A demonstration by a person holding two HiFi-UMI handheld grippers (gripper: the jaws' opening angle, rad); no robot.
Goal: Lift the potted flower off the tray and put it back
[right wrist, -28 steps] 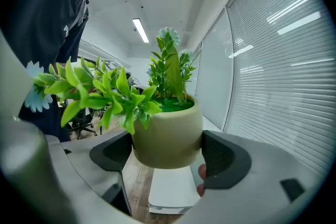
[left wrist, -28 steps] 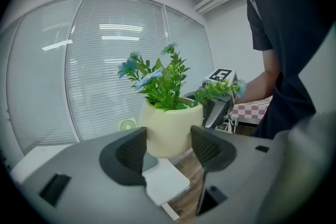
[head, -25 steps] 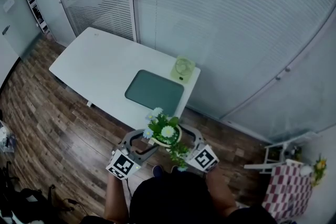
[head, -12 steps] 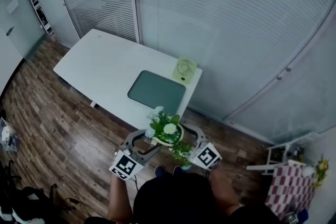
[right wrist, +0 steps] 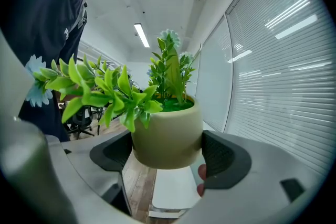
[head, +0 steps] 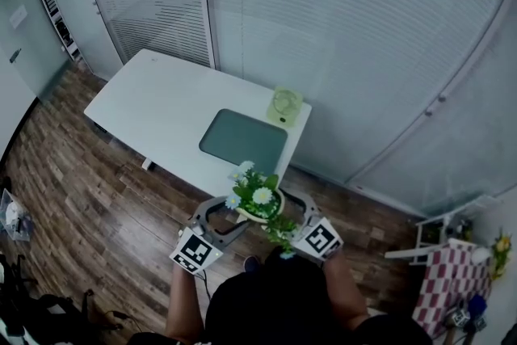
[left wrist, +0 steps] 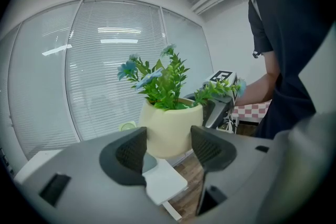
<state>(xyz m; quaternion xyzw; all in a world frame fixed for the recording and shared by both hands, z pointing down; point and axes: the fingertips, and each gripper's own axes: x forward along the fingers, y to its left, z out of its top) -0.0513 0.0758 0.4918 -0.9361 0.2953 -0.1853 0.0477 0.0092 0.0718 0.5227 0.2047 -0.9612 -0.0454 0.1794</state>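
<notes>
— Gripping what, nearest the lens?

— A potted flower (head: 258, 204) is pinched from two sides. The jaws of the left gripper (left wrist: 168, 150) are closed on one flank of the cream pot and those of the right gripper (right wrist: 165, 157) on the other, so the weight is shared and the pot is kept upright.

— Where is it held?

— It is held in the air over the wooden floor (head: 97, 198), just short of the desk (head: 161, 105) edge and apart from the grey-green tray (head: 242, 143), on which nothing is seen. The lift is judged done, the return not yet.

— How is the plant described?

— Green leafy sprigs, pale blue and white blooms, one sprig drooping past the rim.
</notes>
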